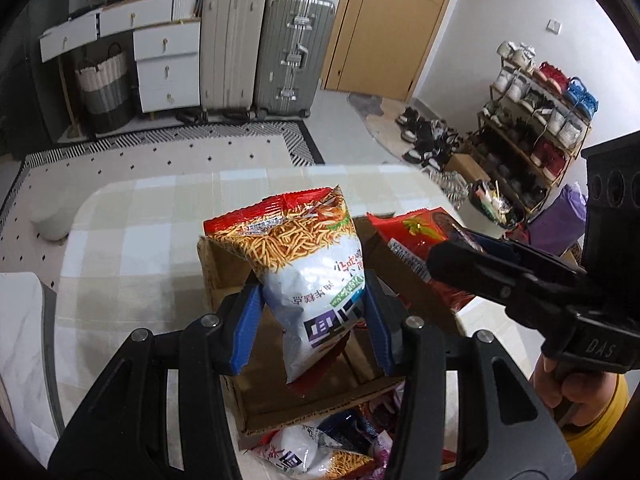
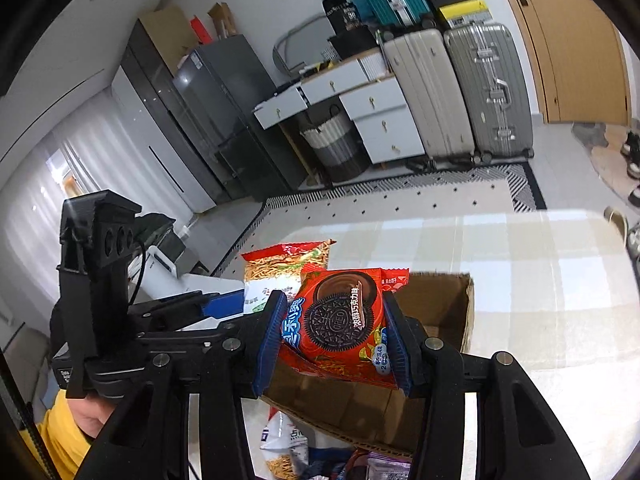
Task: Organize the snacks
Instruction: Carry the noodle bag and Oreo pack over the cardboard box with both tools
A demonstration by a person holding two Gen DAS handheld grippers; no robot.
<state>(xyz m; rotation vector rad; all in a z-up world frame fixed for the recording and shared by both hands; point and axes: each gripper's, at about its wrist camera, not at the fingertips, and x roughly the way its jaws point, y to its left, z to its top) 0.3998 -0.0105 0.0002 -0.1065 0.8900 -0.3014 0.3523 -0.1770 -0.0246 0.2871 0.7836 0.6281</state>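
Left hand-held gripper (image 1: pixel 314 312) grasps noodle-snack bag (image 1: pixel 316 264); right hand-held gripper (image 2: pixel 334 340) grasps Oreo packet (image 2: pixel 340 320), both above cardboard box (image 2: pixel 440 304).

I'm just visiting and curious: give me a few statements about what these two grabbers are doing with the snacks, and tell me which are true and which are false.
1. The left gripper holds a noodle snack bag. True.
2. The right gripper is empty. False: it is shut on a red cookie pack.
3. Both snacks are held above an open cardboard box. True.
4. The box sits on the bare floor. False: it stands on a table with a checked cloth.
5. More snack packets lie on the table beside the box. True.
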